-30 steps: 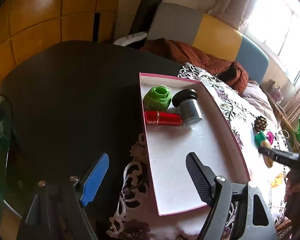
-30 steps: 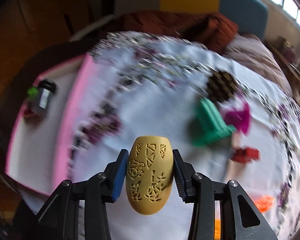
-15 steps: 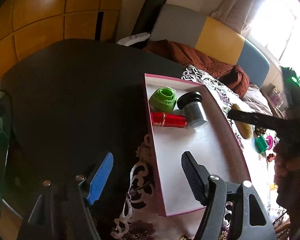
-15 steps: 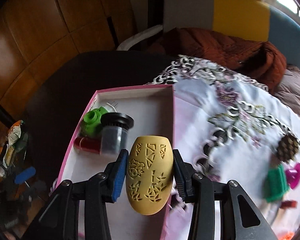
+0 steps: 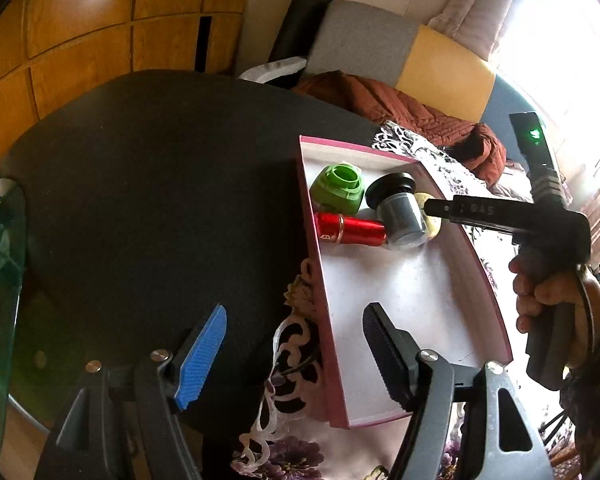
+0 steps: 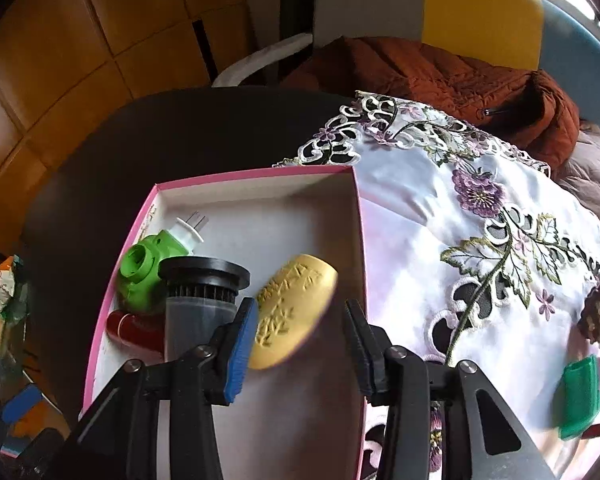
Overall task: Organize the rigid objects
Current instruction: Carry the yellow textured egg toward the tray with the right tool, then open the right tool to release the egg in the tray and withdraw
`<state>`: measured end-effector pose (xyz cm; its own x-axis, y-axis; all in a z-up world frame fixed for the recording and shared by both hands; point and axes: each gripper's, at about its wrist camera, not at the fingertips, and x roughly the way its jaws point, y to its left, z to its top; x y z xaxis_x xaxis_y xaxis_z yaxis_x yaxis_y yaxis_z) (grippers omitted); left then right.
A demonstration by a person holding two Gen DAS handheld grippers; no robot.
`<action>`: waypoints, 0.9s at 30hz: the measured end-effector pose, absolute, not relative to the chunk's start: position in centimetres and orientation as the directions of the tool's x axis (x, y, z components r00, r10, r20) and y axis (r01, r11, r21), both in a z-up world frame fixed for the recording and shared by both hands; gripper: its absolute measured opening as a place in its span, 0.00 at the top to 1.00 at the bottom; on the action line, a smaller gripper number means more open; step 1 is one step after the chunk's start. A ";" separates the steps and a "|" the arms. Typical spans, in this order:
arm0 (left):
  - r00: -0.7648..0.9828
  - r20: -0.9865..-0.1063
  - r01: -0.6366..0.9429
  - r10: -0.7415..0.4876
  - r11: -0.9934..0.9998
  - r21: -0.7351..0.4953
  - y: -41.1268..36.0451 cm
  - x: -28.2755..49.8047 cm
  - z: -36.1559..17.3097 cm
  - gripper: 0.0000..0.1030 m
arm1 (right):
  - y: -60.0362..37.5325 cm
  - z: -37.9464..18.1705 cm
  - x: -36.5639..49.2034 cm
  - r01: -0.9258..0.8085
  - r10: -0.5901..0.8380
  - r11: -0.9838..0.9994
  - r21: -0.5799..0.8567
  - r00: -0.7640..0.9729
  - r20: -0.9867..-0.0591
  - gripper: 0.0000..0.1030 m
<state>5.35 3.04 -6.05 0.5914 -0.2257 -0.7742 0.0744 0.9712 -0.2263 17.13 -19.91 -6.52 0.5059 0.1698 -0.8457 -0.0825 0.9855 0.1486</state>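
Your right gripper (image 6: 300, 340) is spread; the yellow egg (image 6: 292, 310) lies tilted beside the black-capped jar (image 6: 200, 304), long axis pointing up-right. Your left gripper (image 5: 294, 354) is spread too.

The left wrist camera sits low behind its own spread fingers (image 5: 294, 354), looking from the near short end of the shallow pink-rimmed cardboard box (image 5: 496, 300) along its length toward the far end. The right wrist camera looks down steeply over its fingers (image 6: 300, 338) from close above the same box (image 6: 256, 171), near its right long edge, facing the far left corner. Both views share that corner's cluster: green plastic cylinder (image 5: 337, 189) (image 6: 148, 270), black-capped grey jar (image 5: 400, 216) (image 6: 200, 292), red metal tube (image 5: 350, 229) (image 6: 134, 330).
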 end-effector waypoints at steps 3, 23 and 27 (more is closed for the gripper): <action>0.592 -0.774 0.083 -0.224 0.972 -0.218 2.7 5.1 -5.9 0.31 | -20.1 -5.8 16.4 -0.084 0.187 0.982 0.168 0.523 -0.831 0.52; 0.620 -0.756 0.138 -0.211 0.978 -0.160 0.3 3.8 -4.3 0.31 | -22.7 -2.1 8.4 -0.108 0.116 0.992 0.061 0.653 -0.749 0.29; 0.620 -0.756 0.152 -0.211 0.977 -0.149 -0.2 3.6 -4.1 0.31 | -24.1 -1.8 7.4 -0.092 0.101 0.994 0.053 0.664 -0.741 0.27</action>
<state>3.62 -0.22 -4.06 0.6200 -0.2115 -0.7556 0.1518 0.9771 -0.1489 7.37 -24.11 -1.76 0.6638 0.1011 -0.7411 -0.0922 0.9943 0.0531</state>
